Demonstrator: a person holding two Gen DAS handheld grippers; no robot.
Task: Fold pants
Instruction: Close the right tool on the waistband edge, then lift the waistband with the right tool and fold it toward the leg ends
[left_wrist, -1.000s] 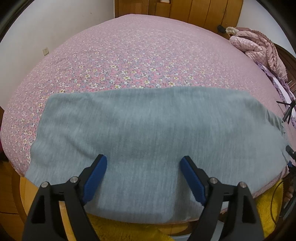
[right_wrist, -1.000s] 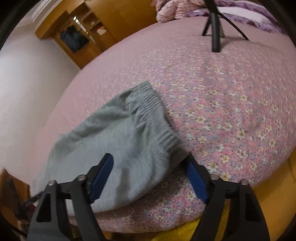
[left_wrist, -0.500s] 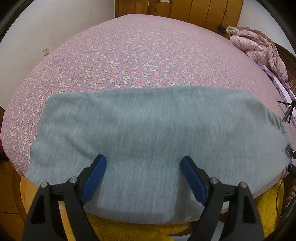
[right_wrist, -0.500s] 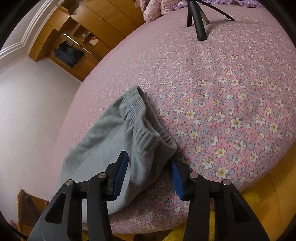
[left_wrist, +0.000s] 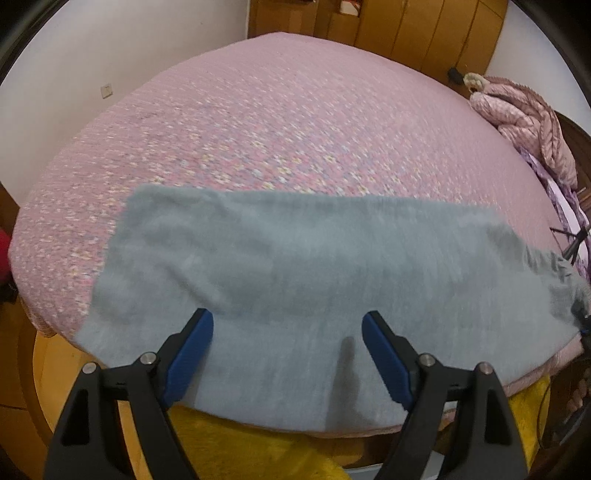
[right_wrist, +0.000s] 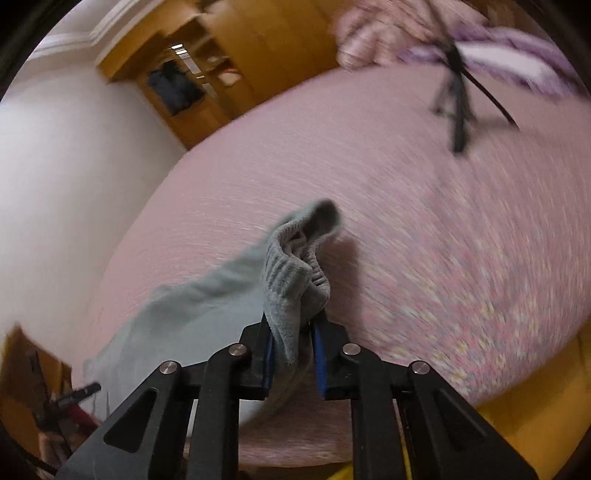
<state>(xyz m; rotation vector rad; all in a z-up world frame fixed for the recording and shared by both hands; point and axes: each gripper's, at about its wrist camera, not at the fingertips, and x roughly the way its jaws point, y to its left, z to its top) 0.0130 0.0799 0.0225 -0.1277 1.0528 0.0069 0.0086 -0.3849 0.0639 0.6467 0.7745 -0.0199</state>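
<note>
- Right now your right gripper (right_wrist: 293, 338) is closing on the ribbed waistband (right_wrist: 291, 266) of the grey pants (left_wrist: 325, 280); the blue pads (right_wrist: 320, 363) have the bunched cloth between them and press on it from both sides.
- From the right wrist view, the waistband stands up out of the jaws in a crumpled fold, and the other cloth trails away to the lower left of the picture, down onto the bed (right_wrist: 424, 221).
- Your left gripper (left_wrist: 286, 334) stands wide apart, with nothing between its blue pads (left_wrist: 190, 350); it hangs above the near part of the pants, and you cannot tell from the picture whether the tips touch the cloth.
- From the left wrist view, the pants lie in a long grey band across the near edge of the bed, on the pink flowered bedcover (left_wrist: 280, 129), with the near edge hanging a little over the side.
- At the far right of that view the waistband end is drawn up off the cover, and it is blurred.
- A black tripod (right_wrist: 456, 99) stands on the bedcover well beyond the pants, and a heap of pink quilt (left_wrist: 532, 125) lies at the far corner.
- Wooden wardrobes (left_wrist: 406, 29) line the wall behind the bed, and a yellow rug (left_wrist: 251, 443) lies on the floor below its near edge.
</note>
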